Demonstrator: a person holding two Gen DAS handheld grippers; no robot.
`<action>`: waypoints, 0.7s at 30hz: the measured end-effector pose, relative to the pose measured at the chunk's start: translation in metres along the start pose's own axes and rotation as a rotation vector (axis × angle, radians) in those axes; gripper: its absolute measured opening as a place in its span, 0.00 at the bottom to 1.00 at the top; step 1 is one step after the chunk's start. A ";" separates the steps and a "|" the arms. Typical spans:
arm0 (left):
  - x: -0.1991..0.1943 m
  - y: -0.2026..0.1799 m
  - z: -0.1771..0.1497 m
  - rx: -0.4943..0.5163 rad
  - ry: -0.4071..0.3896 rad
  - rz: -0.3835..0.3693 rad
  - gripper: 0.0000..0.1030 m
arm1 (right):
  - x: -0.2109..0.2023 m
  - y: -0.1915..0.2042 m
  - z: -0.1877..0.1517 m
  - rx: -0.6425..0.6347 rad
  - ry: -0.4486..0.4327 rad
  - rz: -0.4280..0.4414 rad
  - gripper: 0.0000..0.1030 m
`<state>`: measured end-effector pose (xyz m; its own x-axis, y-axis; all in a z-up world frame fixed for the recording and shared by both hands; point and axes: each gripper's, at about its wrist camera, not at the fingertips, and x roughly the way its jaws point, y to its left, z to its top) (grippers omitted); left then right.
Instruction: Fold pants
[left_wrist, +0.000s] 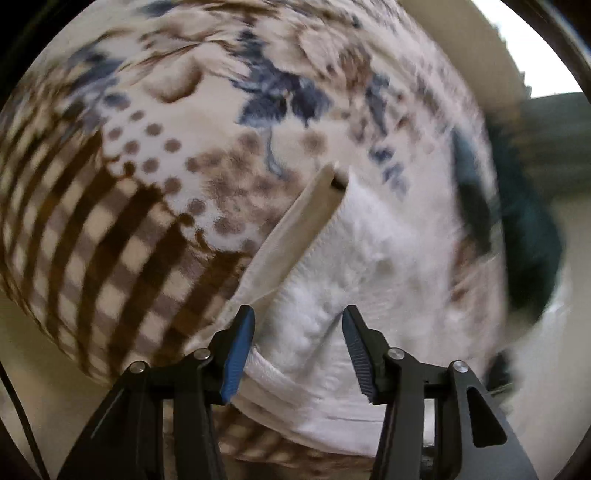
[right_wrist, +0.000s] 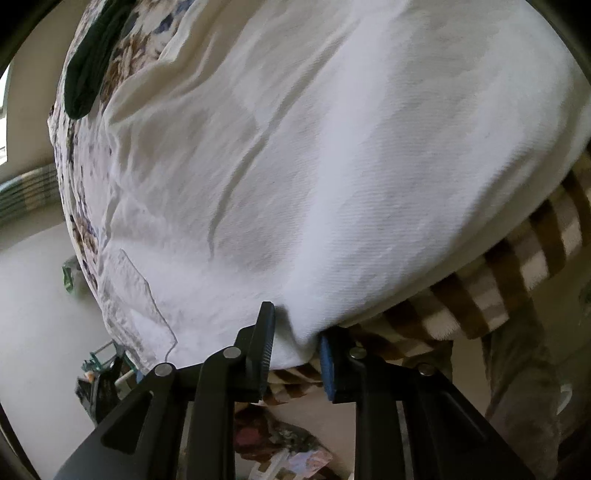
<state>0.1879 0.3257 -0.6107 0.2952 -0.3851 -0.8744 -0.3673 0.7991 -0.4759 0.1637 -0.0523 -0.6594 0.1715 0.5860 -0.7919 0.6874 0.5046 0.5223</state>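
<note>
White pants (left_wrist: 369, 258) lie on a patterned blanket (left_wrist: 129, 221), with a narrow end and its stitched edge toward the camera in the left wrist view. My left gripper (left_wrist: 299, 332) stands open over that end; the cloth lies flat between the blue pads (left_wrist: 240, 350), which do not press on it. In the right wrist view the pants (right_wrist: 314, 147) spread wide, a back pocket at the lower left. My right gripper (right_wrist: 299, 325) is open at the near edge, a soft fold of white cloth lying loose between its fingers.
A dark green garment (left_wrist: 528, 229) lies at the blanket's far side, also seen as the dark garment (right_wrist: 88, 66) at top left. The checked blanket (right_wrist: 498, 288) hangs over the near edge. Below it lie cluttered items on the floor (right_wrist: 288, 443).
</note>
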 end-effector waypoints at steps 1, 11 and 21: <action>0.003 -0.009 0.000 0.057 -0.006 0.049 0.16 | -0.001 0.002 -0.001 -0.011 -0.010 -0.007 0.20; -0.021 -0.021 0.010 0.171 -0.072 0.176 0.05 | -0.029 0.025 -0.016 -0.106 -0.096 -0.042 0.09; -0.033 -0.075 -0.007 0.288 -0.096 0.425 0.35 | -0.029 -0.002 0.006 -0.105 -0.006 0.011 0.63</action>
<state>0.1991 0.2757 -0.5466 0.2574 0.0344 -0.9657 -0.2186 0.9755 -0.0235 0.1612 -0.0739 -0.6399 0.1833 0.5879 -0.7879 0.6079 0.5620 0.5608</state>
